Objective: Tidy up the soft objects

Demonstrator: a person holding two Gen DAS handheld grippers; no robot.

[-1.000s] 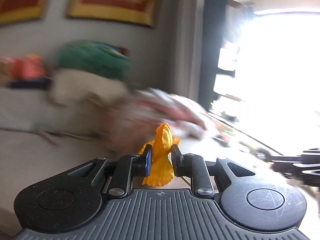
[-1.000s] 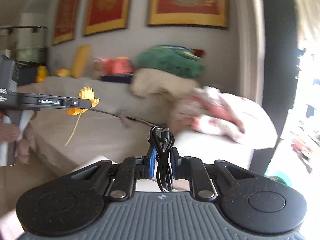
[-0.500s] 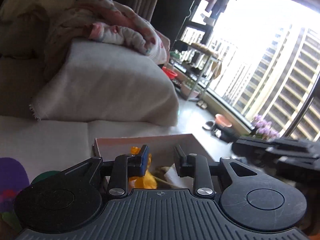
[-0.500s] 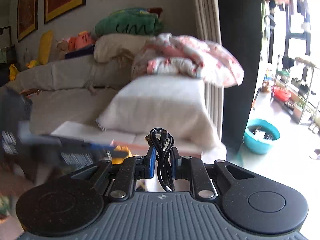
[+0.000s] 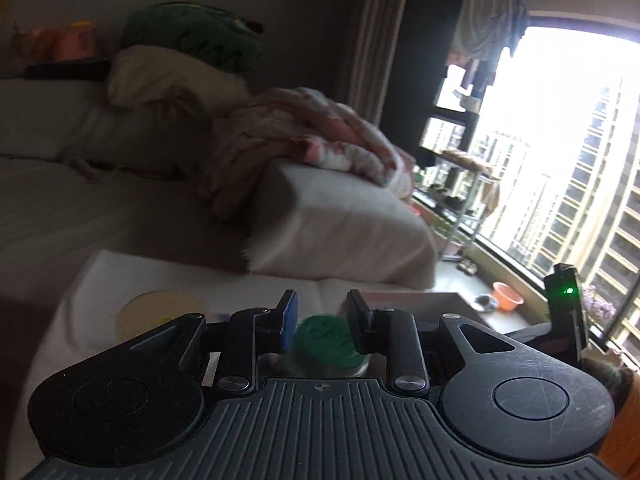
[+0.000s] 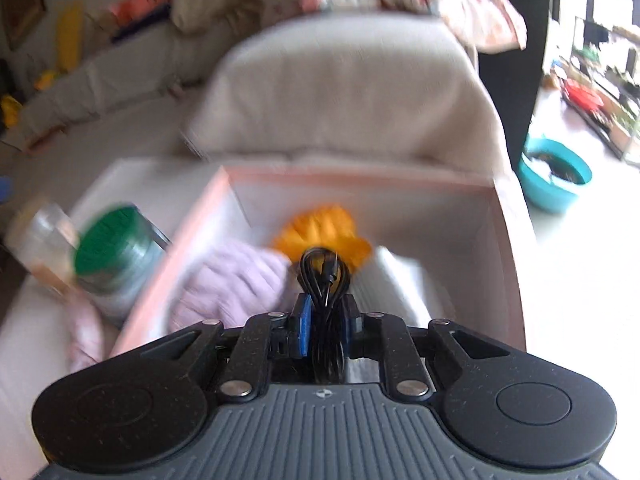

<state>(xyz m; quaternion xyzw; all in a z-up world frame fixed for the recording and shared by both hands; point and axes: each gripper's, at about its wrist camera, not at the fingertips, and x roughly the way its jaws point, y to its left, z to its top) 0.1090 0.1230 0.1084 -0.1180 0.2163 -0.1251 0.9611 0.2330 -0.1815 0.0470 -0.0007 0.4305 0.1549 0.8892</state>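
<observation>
The right gripper (image 6: 323, 330) fingers pinch a coiled black cable (image 6: 325, 276), upright, above the pink box (image 6: 504, 240) at 12 o'clock; left gripper (image 5: 322, 320) fingers gape empty over a green-lidded jar (image 5: 326, 340)

Beige sofa (image 5: 80, 216), bright window (image 5: 560, 160) (high-rise outside), dim room.

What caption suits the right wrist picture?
Right gripper carries a coiled black cable over a box holding an orange flower.
</observation>
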